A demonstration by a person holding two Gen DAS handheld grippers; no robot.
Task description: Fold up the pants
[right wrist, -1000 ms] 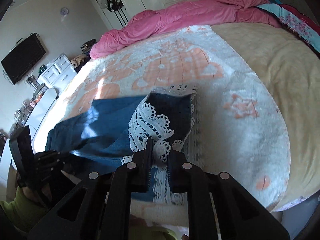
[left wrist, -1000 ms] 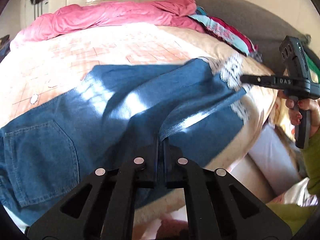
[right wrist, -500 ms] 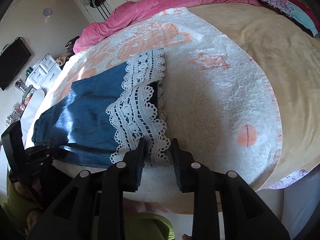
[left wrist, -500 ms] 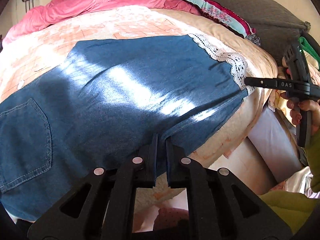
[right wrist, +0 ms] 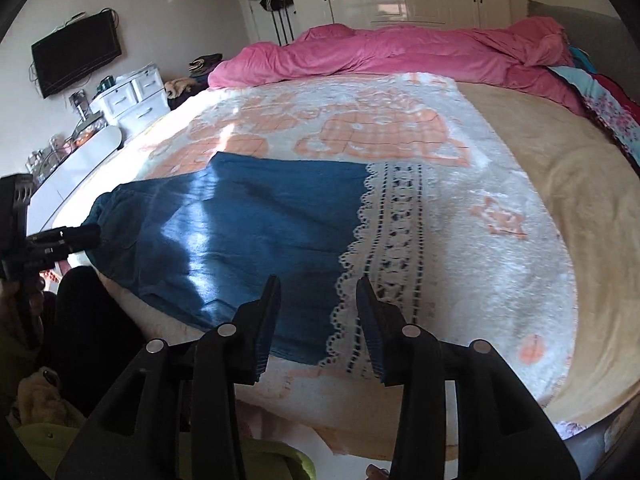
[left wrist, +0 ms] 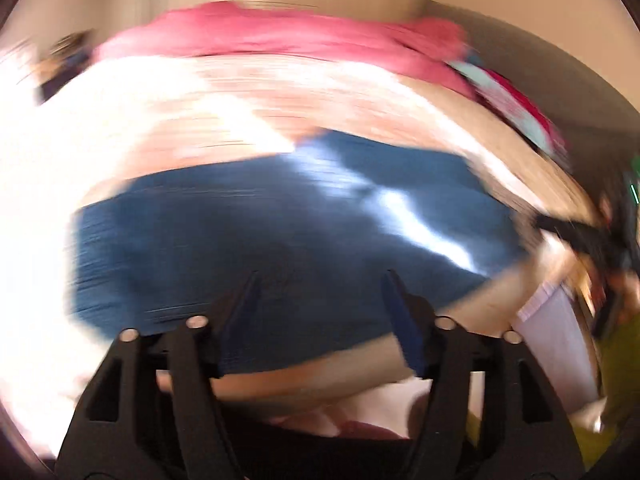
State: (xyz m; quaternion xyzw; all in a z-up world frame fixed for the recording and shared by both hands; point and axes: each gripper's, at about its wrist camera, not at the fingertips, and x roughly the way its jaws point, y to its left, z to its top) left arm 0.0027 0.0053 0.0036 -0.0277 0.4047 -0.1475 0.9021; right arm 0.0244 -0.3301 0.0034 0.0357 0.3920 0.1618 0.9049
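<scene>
The blue denim pants [right wrist: 256, 224] lie flat on the bed, folded lengthwise, with a white lace hem [right wrist: 384, 256] at the right end. My right gripper [right wrist: 318, 292] is open and empty, just above the near edge of the pants by the lace. My left gripper [left wrist: 320, 292] is open and empty over the near edge of the pants [left wrist: 280, 232]; that view is motion-blurred. The left gripper also shows at the left of the right wrist view [right wrist: 60, 238], the right gripper at the right of the left wrist view [left wrist: 576, 232].
The pants rest on a white and orange blanket [right wrist: 360, 128] over a beige sheet [right wrist: 580, 184]. A pink duvet [right wrist: 400, 56] and patterned bedding [right wrist: 608, 108] lie at the far side. A white dresser [right wrist: 132, 100] and wall TV [right wrist: 76, 54] stand left.
Both grippers have opened and let go of the pants, which now lie flat on the bed. Both have pulled back from the near edge; the left is moving fast.
</scene>
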